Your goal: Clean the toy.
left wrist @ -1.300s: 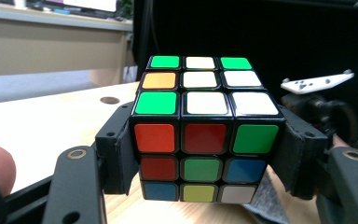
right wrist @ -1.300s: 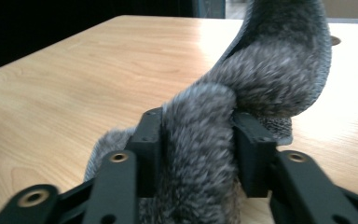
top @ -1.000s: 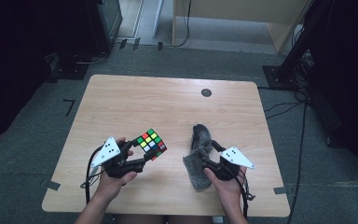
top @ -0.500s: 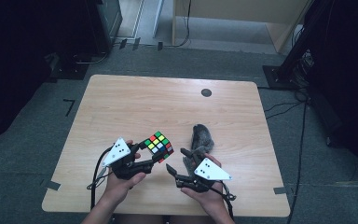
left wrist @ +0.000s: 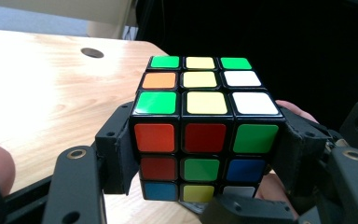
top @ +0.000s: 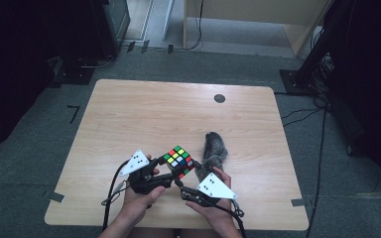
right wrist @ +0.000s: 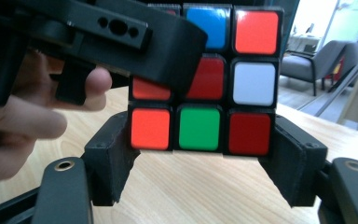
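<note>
Cube (top: 179, 161) is held above the table, pinched between the jaws of the left tongs (top: 174, 174), whose pads press on its two opposite sides; in the left gripper view (left wrist: 200, 135) they grip the lower two layers, and the top face with green, yellow and white stickers is free. The right tongs (top: 182, 184) come from the other side, just below the left ones, and their jaws have just been closing a little around the bottom row of the cube (right wrist: 203, 84). In the right gripper view the pads (right wrist: 114, 154) stand just beside that row, with a thin gap on each side, so I judge they are spread and not yet gripping. The step in hand seems to be a turn of one layer. To do it well, the right jaws should close on one layer only, square to its sides, while the left grip does not loosen. Farther beyond the right tongs a grey cloth (top: 214, 148) lies on the table (top: 144, 114), well clear of the cube.
</note>
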{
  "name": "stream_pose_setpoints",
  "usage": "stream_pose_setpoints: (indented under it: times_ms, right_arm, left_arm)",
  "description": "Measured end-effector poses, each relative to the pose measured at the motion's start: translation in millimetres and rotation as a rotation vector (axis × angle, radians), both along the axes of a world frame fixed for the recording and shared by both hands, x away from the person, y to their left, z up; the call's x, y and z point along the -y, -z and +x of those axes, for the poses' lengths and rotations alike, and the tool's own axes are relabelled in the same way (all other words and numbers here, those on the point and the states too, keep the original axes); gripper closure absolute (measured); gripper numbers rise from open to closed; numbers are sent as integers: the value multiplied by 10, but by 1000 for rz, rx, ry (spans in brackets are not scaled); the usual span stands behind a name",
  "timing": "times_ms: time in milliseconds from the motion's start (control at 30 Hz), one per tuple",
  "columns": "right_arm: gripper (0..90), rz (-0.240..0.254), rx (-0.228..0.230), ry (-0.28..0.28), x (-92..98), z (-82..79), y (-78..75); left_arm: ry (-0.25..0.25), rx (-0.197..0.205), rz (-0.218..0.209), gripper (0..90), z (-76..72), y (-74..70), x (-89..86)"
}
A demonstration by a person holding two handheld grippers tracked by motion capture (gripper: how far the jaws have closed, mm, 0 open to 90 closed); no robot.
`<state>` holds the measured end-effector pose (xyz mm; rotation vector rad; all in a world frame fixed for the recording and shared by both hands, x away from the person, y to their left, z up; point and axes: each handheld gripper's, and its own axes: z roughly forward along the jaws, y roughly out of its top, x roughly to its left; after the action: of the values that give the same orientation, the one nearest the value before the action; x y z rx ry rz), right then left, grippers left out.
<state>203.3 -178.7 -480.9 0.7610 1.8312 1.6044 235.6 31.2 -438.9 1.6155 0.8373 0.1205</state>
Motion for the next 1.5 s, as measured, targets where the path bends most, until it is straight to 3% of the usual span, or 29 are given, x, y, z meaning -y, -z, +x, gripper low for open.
stream_pose_setpoints:
  times_ms: [267, 433, 600, 767, 833, 1033, 1067, 1133, 1200, 1500]
  right_arm:
    - [345, 3, 10, 24, 11, -12, 5]
    - [348, -5, -17, 22, 32, -13, -31]
    - [348, -15, -53, 35, 102, 24, -48]
    - [348, -1, -96, 60, 274, 107, -106]
    - [348, 18, -123, 67, 364, 146, -137]
    - [347, 51, -226, 44, 503, 188, -291]
    - [347, 51, -243, 38, 499, 184, -307]
    - [347, 47, -275, 20, 481, 172, -337]
    - [347, 59, -305, 9, 457, 148, -363]
    - [347, 67, -361, -66, 341, 85, -447]
  left_arm:
    - [6, -36, -24, 339, 7, 25, 14]
    - [42, -45, -34, 314, 45, 23, -6]
    - [29, -2, -51, 205, 71, -48, -100]
    - [14, 50, -36, 167, 138, -80, -247]
    - [9, 83, 3, 158, 159, -73, -293]
    - [11, 211, 205, 136, 160, 40, -273]
    - [10, 257, 261, 136, 135, 64, -239]
    - [18, 314, 328, 137, 96, 101, -185]
    - [32, 354, 370, 137, 54, 137, -123]
    - [69, 478, 453, 147, -61, 205, 5]
